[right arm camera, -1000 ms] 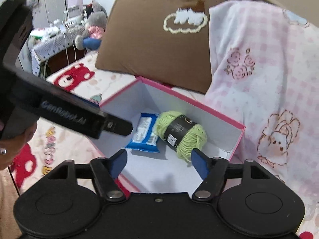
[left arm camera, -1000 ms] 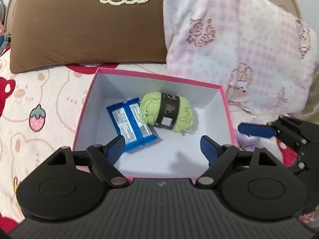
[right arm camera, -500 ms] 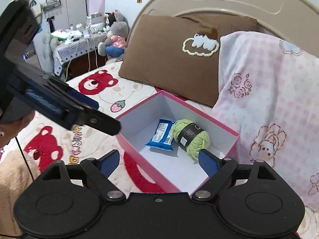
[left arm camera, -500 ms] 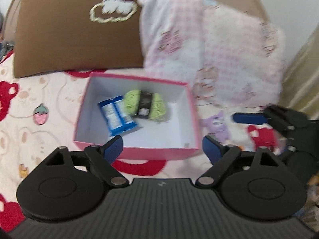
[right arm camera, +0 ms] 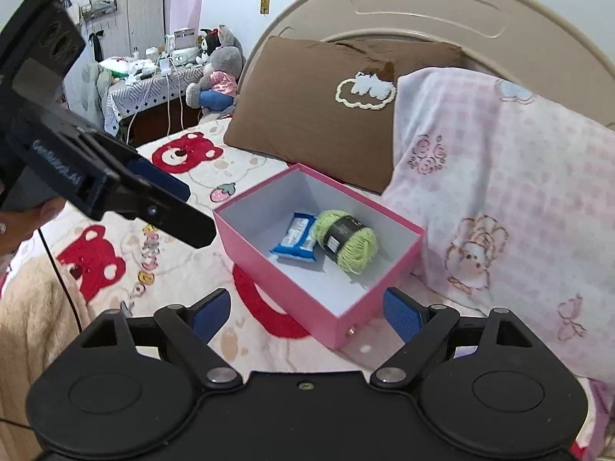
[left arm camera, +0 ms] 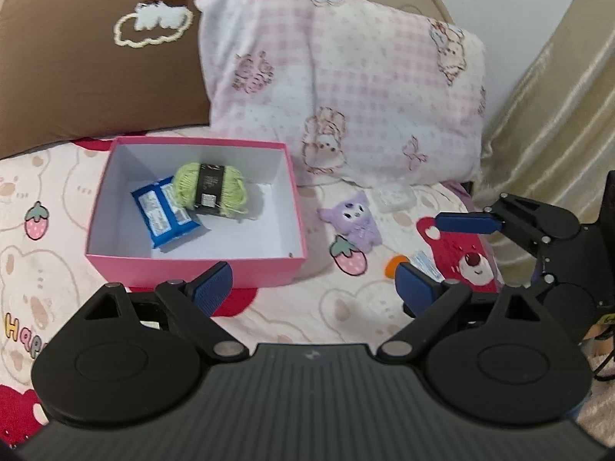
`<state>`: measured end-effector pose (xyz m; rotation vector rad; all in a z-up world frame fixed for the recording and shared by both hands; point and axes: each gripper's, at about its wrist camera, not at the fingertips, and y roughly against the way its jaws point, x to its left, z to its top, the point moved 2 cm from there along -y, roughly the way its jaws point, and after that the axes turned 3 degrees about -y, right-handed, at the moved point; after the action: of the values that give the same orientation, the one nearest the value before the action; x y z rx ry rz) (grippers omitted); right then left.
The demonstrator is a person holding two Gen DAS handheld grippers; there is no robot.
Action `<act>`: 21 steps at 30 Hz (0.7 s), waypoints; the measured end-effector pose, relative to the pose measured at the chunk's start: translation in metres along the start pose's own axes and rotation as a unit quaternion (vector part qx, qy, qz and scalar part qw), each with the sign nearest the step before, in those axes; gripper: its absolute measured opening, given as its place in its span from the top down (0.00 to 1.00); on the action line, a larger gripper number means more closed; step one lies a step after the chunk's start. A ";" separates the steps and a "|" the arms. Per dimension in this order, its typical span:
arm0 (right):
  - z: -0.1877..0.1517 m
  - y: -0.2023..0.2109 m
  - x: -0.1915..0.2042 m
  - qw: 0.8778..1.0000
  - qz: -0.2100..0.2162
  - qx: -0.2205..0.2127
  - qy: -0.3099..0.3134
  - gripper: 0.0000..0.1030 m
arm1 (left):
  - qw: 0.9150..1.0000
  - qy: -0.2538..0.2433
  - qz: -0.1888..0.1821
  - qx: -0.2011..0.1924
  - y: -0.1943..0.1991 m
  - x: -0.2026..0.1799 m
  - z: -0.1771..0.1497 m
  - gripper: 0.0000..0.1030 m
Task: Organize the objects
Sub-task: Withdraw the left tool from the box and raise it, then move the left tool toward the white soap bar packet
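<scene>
A pink box (left arm camera: 196, 271) with a white inside stands on the bed sheet, holding a green yarn ball (left arm camera: 209, 190) and a blue packet (left arm camera: 165, 217). My left gripper (left arm camera: 315, 284) hangs open and empty in front of the box's near wall. Right of the box lie a purple plush (left arm camera: 355, 221), a clear small case (left arm camera: 394, 198), an orange bit (left arm camera: 396, 265) and a small blue-white packet (left arm camera: 424, 263). My right gripper (right arm camera: 307, 313) is open and empty before the corner of the box (right arm camera: 292, 299); yarn (right arm camera: 346, 240) and packet (right arm camera: 296, 236) show inside.
A brown pillow (left arm camera: 88, 73) and a pink checked pillow (left arm camera: 346, 88) lean on the headboard (right arm camera: 423, 11) behind the box. A beige curtain (left arm camera: 557, 115) hangs at the right. A hand (right arm camera: 23, 219) holds the left gripper's body. A cluttered side table (right arm camera: 153, 77) stands far left.
Both grippers have pulled back and up from over the box, jaws a little wider. The box now looks smaller, and the purple plush and small items right of it have come into view.
</scene>
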<state>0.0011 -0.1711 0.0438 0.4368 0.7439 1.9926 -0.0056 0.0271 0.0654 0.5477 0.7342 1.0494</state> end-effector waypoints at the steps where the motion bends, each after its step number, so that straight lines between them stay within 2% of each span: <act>1: -0.004 0.004 -0.002 1.000 -0.003 0.003 0.000 0.13 | 1.000 -0.001 -0.004 0.002 -0.001 -0.003 -0.001 0.11; 8: -0.032 0.017 -0.017 1.000 -0.016 0.022 -0.014 0.13 | 0.999 -0.027 -0.024 0.024 -0.019 -0.031 -0.013 0.11; 21: -0.082 0.026 -0.054 0.996 -0.043 0.051 -0.062 0.13 | 0.994 -0.058 -0.059 0.069 -0.077 -0.072 -0.025 0.11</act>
<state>-0.0355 -0.2547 -0.0016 0.5746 0.7762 1.8361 -0.0031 -0.0679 0.0141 0.6701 0.7297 0.8539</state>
